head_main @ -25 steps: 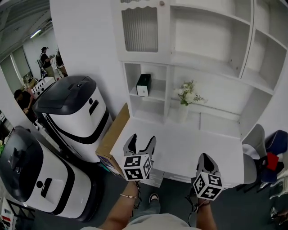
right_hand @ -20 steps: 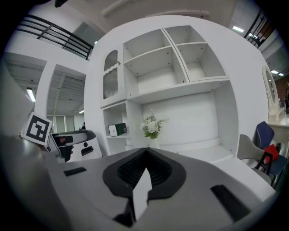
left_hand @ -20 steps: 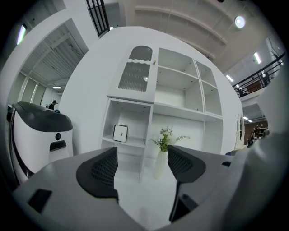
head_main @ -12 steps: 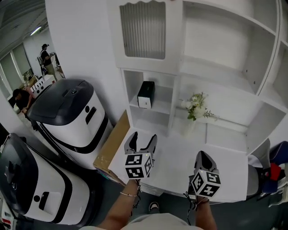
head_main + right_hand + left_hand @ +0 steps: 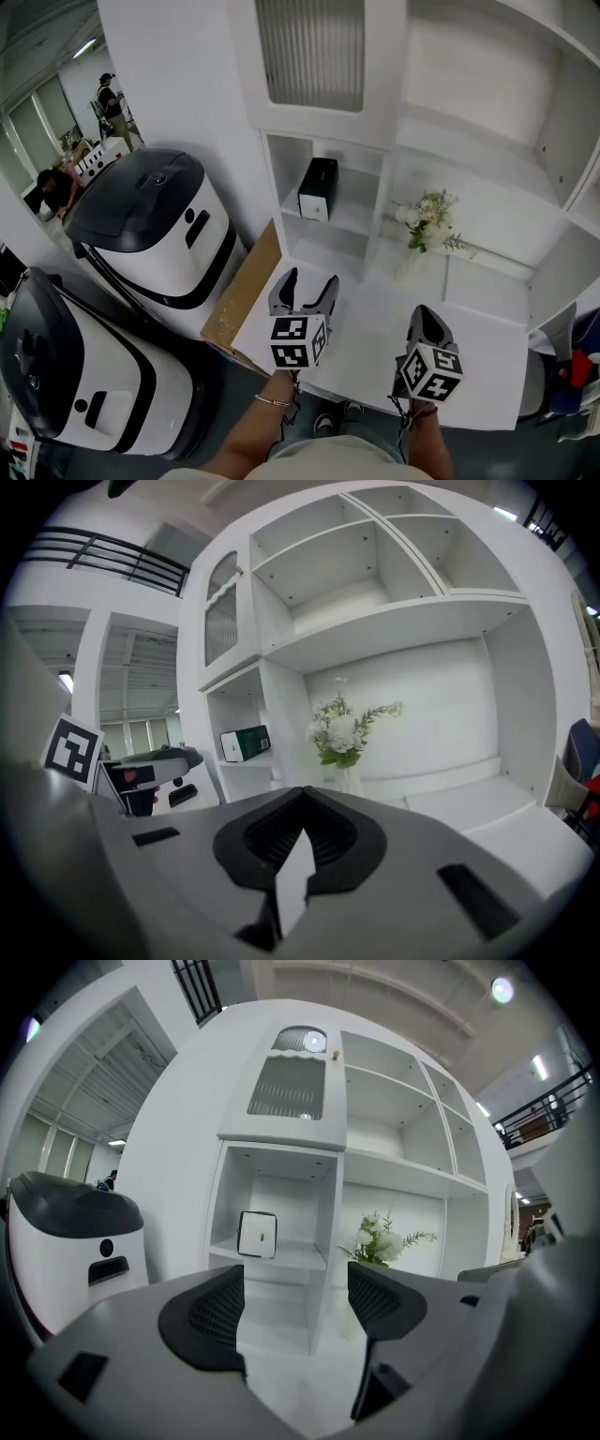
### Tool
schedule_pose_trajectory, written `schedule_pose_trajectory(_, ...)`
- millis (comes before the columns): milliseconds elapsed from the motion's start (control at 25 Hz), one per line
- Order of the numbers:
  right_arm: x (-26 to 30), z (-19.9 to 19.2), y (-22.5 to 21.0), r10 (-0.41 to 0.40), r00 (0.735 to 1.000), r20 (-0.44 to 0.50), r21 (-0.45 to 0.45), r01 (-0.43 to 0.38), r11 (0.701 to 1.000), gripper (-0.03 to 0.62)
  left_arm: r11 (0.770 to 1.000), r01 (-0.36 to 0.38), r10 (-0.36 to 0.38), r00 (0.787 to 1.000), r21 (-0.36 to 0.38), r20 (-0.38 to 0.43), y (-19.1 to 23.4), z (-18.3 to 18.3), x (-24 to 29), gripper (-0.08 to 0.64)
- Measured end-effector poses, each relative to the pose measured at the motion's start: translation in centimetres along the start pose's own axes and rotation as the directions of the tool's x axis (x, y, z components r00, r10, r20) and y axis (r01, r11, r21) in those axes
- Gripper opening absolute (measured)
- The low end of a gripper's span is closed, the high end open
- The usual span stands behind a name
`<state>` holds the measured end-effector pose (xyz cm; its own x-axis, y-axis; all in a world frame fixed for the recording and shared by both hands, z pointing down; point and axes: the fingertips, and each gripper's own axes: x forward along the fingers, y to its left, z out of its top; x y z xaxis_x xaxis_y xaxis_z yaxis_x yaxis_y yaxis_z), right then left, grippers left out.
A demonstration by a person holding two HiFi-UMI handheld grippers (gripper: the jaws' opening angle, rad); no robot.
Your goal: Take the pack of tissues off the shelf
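Note:
The pack of tissues [image 5: 319, 188] is a dark green box with a white end. It stands on the middle shelf of a narrow cubby in the white shelf unit [image 5: 333, 217], and shows too in the left gripper view as the pack [image 5: 257, 1235] and in the right gripper view as the pack [image 5: 245, 742]. My left gripper [image 5: 304, 289] is open and empty, held over the white counter [image 5: 375, 319] well short of the cubby. My right gripper [image 5: 427, 323] sits to its right with the jaws shut on nothing.
A vase of white flowers [image 5: 428, 223] stands on the counter right of the cubby. A brown cardboard panel [image 5: 246, 296] leans at the counter's left edge. Two large white and black machines [image 5: 150, 225] stand on the floor at left. People stand far off at upper left.
The view has drawn closer to the shelf unit and the cubby with the pack looks larger. Both grippers keep the same pose, left open and right shut.

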<state>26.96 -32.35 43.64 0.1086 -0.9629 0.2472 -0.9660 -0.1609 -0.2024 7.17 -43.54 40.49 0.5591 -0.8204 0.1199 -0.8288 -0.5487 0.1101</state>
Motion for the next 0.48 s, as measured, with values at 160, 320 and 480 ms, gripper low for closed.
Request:
schedule_pose_trajectory(160, 1.5, 1.0, 0.9, 0.039, 0.999, 0.002, -0.011, -0.039, 0.999, 0.006, 1.0, -0.011, 0.011, 1.0, 0.005, -0.004, 0.2, 0.2, 0.6, 0.331)
schedule_pose_trajectory(320, 2.7, 1.7, 1.1, 0.062, 0.998, 0.002, -0.023, -0.062, 0.998, 0.006, 0.999, -0.032, 0.032, 0.999, 0.001, -0.003, 0.7, 0.5, 1.4, 0.331)
schedule_pose_trajectory(480, 3.7, 1.4, 1.1, 0.079, 0.997, -0.018, -0.026, -0.08, 0.996, 0.006, 0.999, -0.039, 0.039, 0.999, 0.003, -0.012, 1.1, 0.5, 2.4, 0.331)
